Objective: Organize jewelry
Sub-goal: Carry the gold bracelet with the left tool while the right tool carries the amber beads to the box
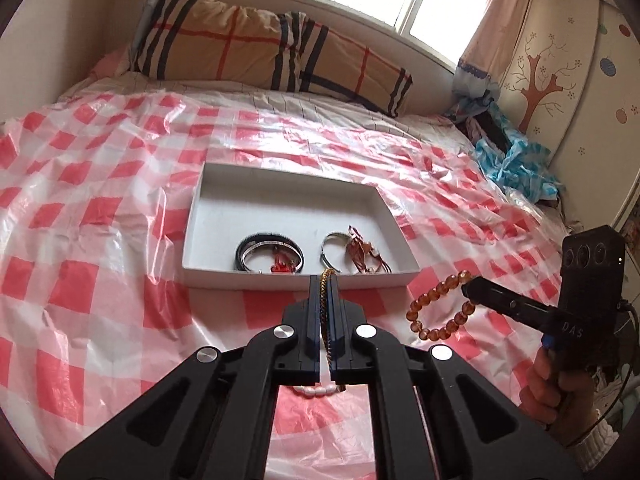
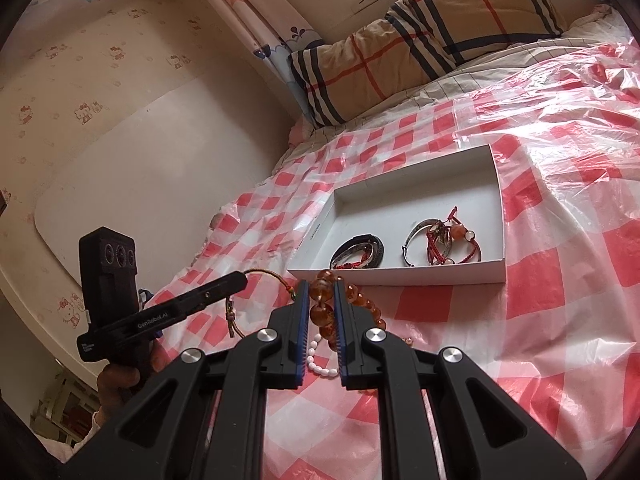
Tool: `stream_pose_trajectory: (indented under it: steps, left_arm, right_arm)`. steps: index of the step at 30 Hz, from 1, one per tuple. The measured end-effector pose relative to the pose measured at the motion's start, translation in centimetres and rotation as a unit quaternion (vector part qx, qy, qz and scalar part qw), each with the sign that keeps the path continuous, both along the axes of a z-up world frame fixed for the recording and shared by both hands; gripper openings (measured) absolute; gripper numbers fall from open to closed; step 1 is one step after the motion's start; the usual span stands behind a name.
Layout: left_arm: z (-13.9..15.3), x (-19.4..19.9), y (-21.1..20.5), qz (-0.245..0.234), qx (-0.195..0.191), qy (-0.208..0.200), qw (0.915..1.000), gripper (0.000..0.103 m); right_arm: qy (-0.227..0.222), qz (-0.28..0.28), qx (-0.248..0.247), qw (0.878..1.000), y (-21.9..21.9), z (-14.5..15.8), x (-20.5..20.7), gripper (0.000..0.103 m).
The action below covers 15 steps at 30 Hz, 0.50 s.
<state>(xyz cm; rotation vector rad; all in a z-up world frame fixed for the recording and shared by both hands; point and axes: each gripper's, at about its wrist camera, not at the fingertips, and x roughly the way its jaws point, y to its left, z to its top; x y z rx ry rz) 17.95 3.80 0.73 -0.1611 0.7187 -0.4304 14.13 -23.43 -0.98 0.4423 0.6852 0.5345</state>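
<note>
A white shallow box (image 1: 192,216) (image 2: 498,184) lies on the checked bed cover. It holds a black and silver bangle pair with a red charm (image 1: 269,255) (image 2: 357,254) and a silver bangle with red cord bracelets (image 1: 352,252) (image 2: 438,242). My left gripper (image 1: 325,280) (image 2: 240,280) is shut on a thin braided cord bracelet (image 1: 325,320) (image 2: 260,274), just short of the box's near wall. My right gripper (image 2: 322,286) (image 1: 466,290) is shut on an amber bead bracelet (image 2: 322,314) (image 1: 436,310), held above the cover beside the box. A white bead bracelet (image 1: 316,391) (image 2: 316,362) lies on the cover under the grippers.
A plaid pillow (image 1: 256,40) (image 2: 420,52) lies at the head of the bed under the window. Blue crumpled cloth (image 1: 516,156) sits at the bed's right edge by a painted wardrobe (image 1: 568,64). A wall runs along the bed's left side (image 2: 140,140).
</note>
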Motion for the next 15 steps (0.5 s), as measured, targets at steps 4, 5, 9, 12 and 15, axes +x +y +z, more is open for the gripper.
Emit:
stream_pose_trajectory:
  steps: [4, 5, 9, 12, 15]
  left_arm:
    - [1.1, 0.6, -0.8, 0.027, 0.022, -0.032, 0.9989, 0.003]
    - [1.2, 0.8, -1.0, 0.029, 0.026, -0.036, 0.9986, 0.003]
    - [1.3, 1.6, -2.0, 0.029, 0.037, -0.044, 0.9979, 0.003]
    - [1.0, 2.3, -2.5, 0.031, 0.044, -0.046, 0.9975, 0.003]
    - [0.7, 3.2, -2.9, 0.033, 0.051, -0.047, 0.997, 0.003]
  right_arm:
    - [-0.01, -0.002, -0.001, 1.0, 0.1, 0.6, 0.6, 0.013]
    - [-0.012, -0.002, -0.001, 1.0, 0.2, 0.6, 0.9, 0.013]
    - [-0.018, 0.0, -0.008, 1.0, 0.4, 1.0, 1.8, 0.013]
    - [-0.02, 0.001, -0.008, 1.0, 0.4, 1.1, 2.6, 0.013]
    - [-0.023, 0.0, -0.008, 1.0, 0.4, 1.1, 3.6, 0.013]
